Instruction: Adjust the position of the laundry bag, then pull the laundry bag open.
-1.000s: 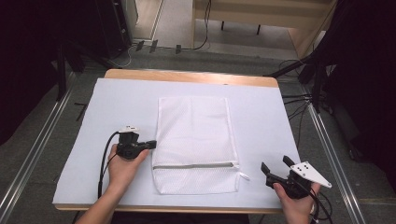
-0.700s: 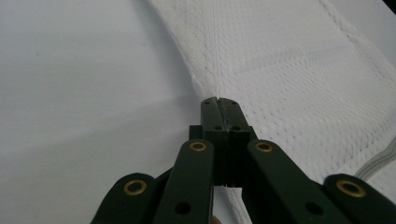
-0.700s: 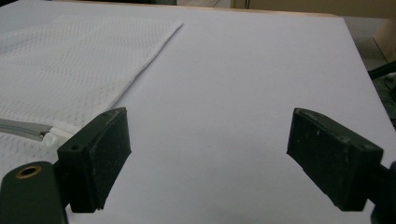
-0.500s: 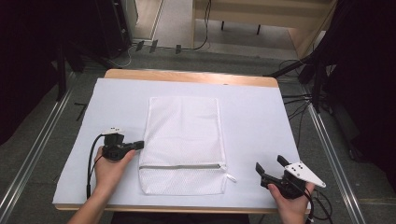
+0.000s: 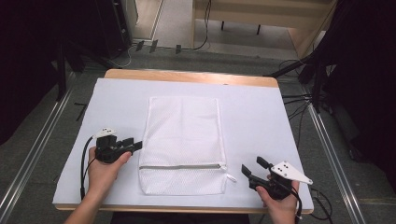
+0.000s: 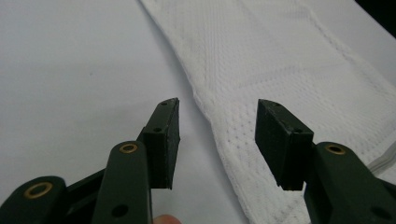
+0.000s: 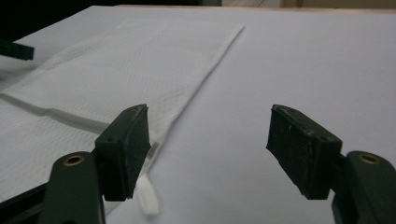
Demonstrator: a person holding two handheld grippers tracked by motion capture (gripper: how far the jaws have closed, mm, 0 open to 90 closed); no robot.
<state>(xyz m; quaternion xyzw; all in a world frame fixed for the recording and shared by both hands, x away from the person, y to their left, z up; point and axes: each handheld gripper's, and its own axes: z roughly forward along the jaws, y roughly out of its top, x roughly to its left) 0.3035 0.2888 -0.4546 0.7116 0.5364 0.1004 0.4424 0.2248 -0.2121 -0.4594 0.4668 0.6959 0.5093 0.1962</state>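
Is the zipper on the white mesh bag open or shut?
Shut. The zipper runs as one unbroken closed line across the mesh bag, its pull tab at the right end, and the bag lies flat.

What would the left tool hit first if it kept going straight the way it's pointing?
Most likely the left edge of the white mesh bag: the left tool, its jaws open, points at that edge, just ahead on the table cover.

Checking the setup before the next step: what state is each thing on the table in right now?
Mesh laundry bag: lying flat, zipper closed, pull tab at its right end.
Left gripper: jaws just opened, at the bag's left edge, not gripping it.
Right gripper: open, jaws just narrowing, nothing between them, near the pull tab.
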